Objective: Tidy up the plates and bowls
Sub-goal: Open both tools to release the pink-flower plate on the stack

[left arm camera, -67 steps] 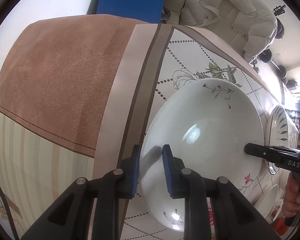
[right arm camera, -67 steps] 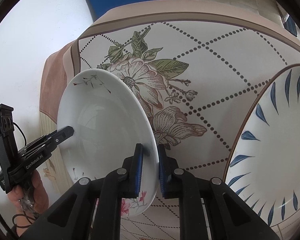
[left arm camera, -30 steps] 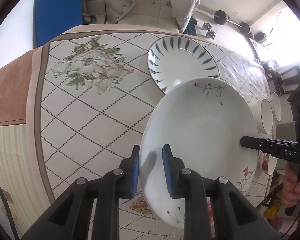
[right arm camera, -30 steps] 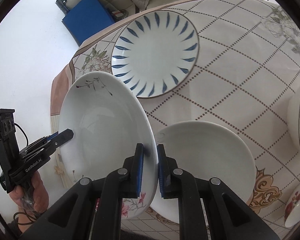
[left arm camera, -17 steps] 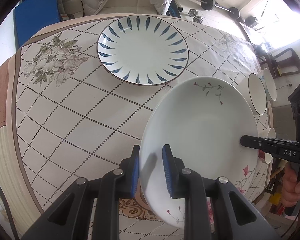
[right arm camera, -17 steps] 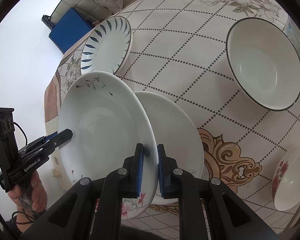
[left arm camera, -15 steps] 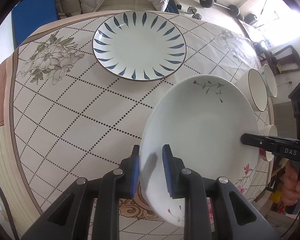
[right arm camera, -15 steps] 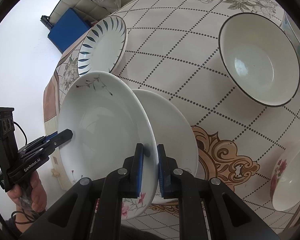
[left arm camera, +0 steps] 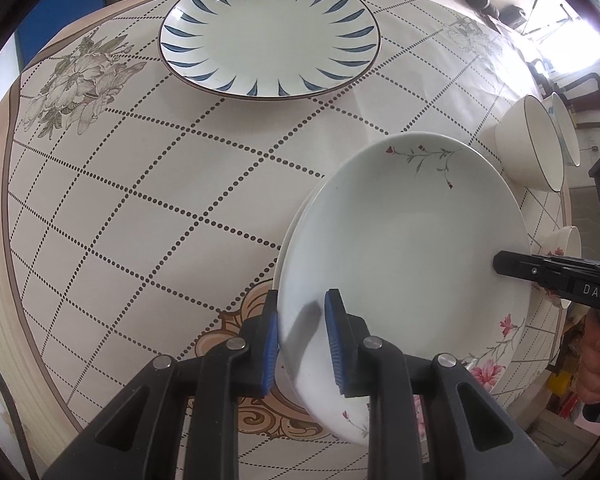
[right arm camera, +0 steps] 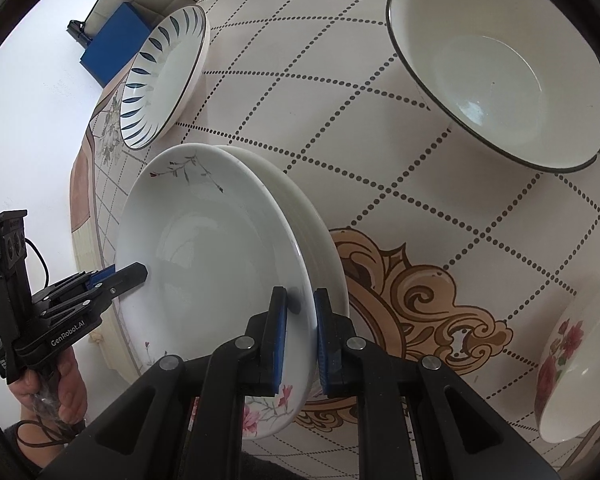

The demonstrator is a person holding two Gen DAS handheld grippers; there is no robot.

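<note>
Your left gripper (left arm camera: 302,336) and right gripper (right arm camera: 300,330) both clamp rim of floral plate (left arm camera: 404,248), held just above plain white plate (right arm camera: 320,232) on tablecloth (left arm camera: 140,200).

We saw a glossy glazed floral plate (left arm camera: 412,240) and a shiny blue-leaf plate (left arm camera: 270,36), both smooth ceramic. The tabletop (left arm camera: 140,184) wore a smooth, faintly sheened printed cloth. Our grippers looked matt black plastic, with ribbed blue pads (right arm camera: 280,344) and small metal pins.
</note>
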